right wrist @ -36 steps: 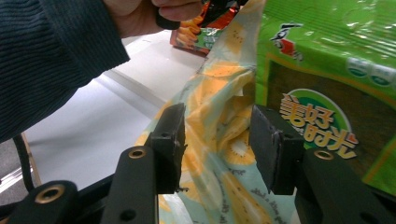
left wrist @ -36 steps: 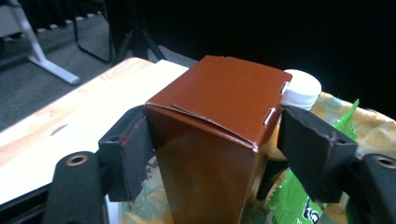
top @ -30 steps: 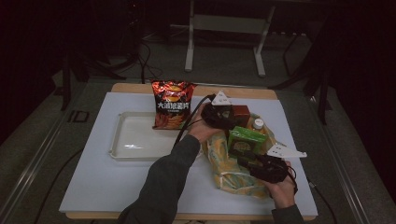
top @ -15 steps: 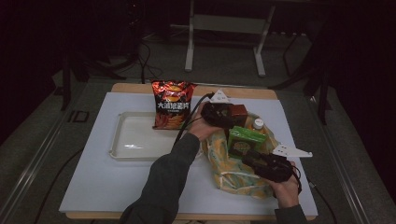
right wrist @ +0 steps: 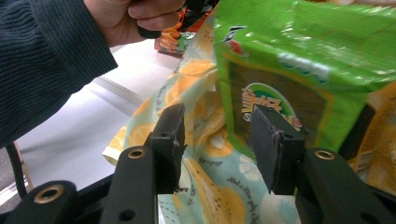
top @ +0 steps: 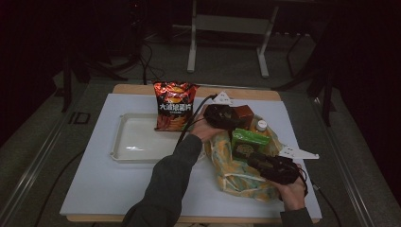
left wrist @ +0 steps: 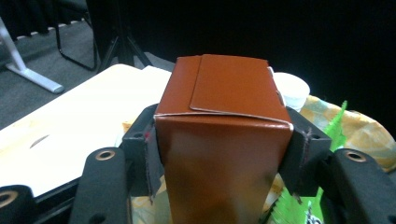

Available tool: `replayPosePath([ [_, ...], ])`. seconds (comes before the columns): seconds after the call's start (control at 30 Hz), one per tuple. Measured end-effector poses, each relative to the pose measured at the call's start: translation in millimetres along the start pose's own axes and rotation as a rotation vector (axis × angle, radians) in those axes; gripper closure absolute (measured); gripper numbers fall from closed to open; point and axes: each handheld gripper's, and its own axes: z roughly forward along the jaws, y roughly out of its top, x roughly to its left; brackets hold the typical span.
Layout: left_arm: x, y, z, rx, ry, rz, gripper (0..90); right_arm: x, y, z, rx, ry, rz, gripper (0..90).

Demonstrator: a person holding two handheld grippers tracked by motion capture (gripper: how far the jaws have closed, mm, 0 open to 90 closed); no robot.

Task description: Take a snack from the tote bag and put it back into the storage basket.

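Observation:
A cloth bag [top: 236, 182] printed with citrus slices lies at the table's right. A brown carton [top: 243, 115], a green packet [top: 248, 144] and a white-capped bottle [top: 261, 125] stand in it. My left gripper [top: 231, 116] has just been closing its jaws on the brown carton [left wrist: 219, 140], and both pads press its sides near the top. My right gripper [top: 255, 160] is open at the bag's near rim. The bag's cloth [right wrist: 210, 186] and a corner of the green packet [right wrist: 289, 70] lie between its jaws.
A red bag of crisps [top: 174, 104] stands upright at the back of a white tray [top: 137, 142], left of the cloth bag. The person's left sleeve [top: 165, 189] crosses the white table mat [top: 108, 189]. Table legs and cables stand on the floor behind.

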Motion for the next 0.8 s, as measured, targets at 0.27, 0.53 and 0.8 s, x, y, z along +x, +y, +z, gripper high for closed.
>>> replayPosePath([
  [0.27,0.0,-0.8,7.2,0.012,0.004,-0.010,35.9,-7.0,0.6,-7.9,-0.021,-0.012,0.019,55.5],
  [0.53,-1.9,0.7,4.0,0.029,0.031,0.002,41.8,-15.2,-0.7,-16.9,-0.041,-0.045,0.039,55.5],
  [0.8,-3.9,6.1,-7.4,0.012,0.069,0.003,42.1,-18.0,-4.2,-13.3,-0.024,-0.060,0.052,56.4],
])
